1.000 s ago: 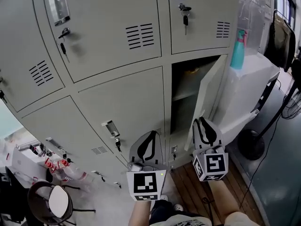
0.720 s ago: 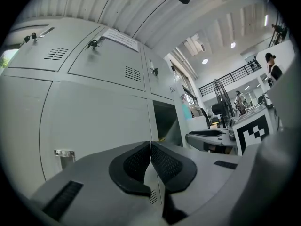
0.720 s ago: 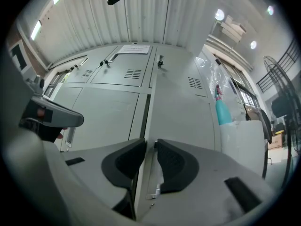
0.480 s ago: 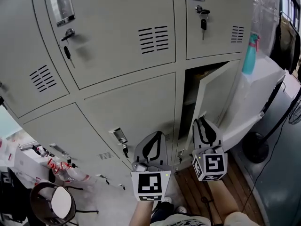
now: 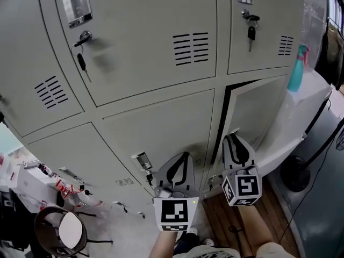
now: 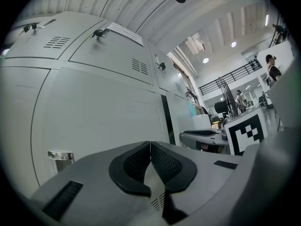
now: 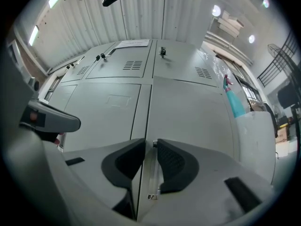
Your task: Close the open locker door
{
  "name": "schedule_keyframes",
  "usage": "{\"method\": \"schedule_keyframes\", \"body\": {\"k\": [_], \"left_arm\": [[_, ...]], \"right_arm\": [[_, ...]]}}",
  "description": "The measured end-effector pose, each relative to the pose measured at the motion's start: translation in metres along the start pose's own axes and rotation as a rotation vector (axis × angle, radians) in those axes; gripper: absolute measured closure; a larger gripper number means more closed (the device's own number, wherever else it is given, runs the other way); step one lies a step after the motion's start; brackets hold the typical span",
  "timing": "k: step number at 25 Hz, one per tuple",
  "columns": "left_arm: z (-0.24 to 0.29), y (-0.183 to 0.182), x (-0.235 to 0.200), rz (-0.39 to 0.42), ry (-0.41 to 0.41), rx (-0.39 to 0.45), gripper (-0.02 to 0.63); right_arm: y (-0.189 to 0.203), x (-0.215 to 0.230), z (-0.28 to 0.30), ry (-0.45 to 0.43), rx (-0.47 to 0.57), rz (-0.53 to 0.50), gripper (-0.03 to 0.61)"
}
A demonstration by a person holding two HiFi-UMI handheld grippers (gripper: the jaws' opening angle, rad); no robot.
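Observation:
The grey locker door (image 5: 258, 112) at the lower right stands almost closed, with only a thin dark gap (image 5: 224, 117) along its left edge. My right gripper (image 5: 232, 138) is at that free edge, jaws set around the door's thin metal lip (image 7: 151, 173), which fills the space between the pads. In the right gripper view the door (image 7: 193, 112) lies nearly flush with the neighbouring lockers. My left gripper (image 5: 185, 156) hangs in front of the closed middle locker (image 5: 161, 133), touching nothing. Its pads meet at the tips (image 6: 150, 144) with nothing between them.
Keys hang from the upper lockers' locks (image 5: 251, 28) (image 5: 80, 58). A teal spray bottle (image 5: 296, 69) stands on a white wrapped unit (image 5: 301, 117) right of the lockers. A fan base (image 5: 295, 176) sits on the floor at right, a black chair (image 5: 59, 230) at lower left.
The locker door has swung from wide open to almost closed, with my right gripper staying on its free edge. The dark interior and shelf are now hidden.

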State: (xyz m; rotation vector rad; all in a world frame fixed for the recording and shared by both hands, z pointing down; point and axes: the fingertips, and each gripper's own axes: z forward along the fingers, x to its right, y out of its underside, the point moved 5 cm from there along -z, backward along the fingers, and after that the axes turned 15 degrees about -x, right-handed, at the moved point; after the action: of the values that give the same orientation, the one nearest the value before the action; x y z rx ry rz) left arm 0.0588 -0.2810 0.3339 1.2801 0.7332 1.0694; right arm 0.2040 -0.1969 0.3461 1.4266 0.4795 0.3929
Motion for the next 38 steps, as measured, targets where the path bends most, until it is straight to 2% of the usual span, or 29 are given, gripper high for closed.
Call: {"method": "schedule_keyframes", "body": {"k": [10,11,13,28,33,38], "left_arm": [[0.009,0.001,-0.009,-0.004,-0.009,0.000,0.606],[0.009,0.001,-0.010,-0.003,-0.010,0.001,0.606],[0.010,-0.001,-0.012,-0.003,-0.012,0.002,0.606],[0.019,0.002,-0.022,-0.017,-0.024,0.000,0.606],[0.020,0.002,-0.020,-0.015,-0.018,-0.001,0.606],[0.020,0.001,-0.018,-0.013,-0.009,0.002,0.606]], "right_arm": [[0.000,-0.001,0.021,-0.039,0.010,0.036,0.513],[0.000,-0.001,0.022,-0.043,0.015,0.054,0.522],[0.000,0.002,0.025,-0.039,0.022,0.079,0.586],[-0.001,0.002,0.037,-0.025,0.020,0.061,0.586],[-0.002,0.003,0.033,-0.033,0.023,0.084,0.585],[-0.006,0.012,0.018,0.005,0.034,0.085,0.584]]}}
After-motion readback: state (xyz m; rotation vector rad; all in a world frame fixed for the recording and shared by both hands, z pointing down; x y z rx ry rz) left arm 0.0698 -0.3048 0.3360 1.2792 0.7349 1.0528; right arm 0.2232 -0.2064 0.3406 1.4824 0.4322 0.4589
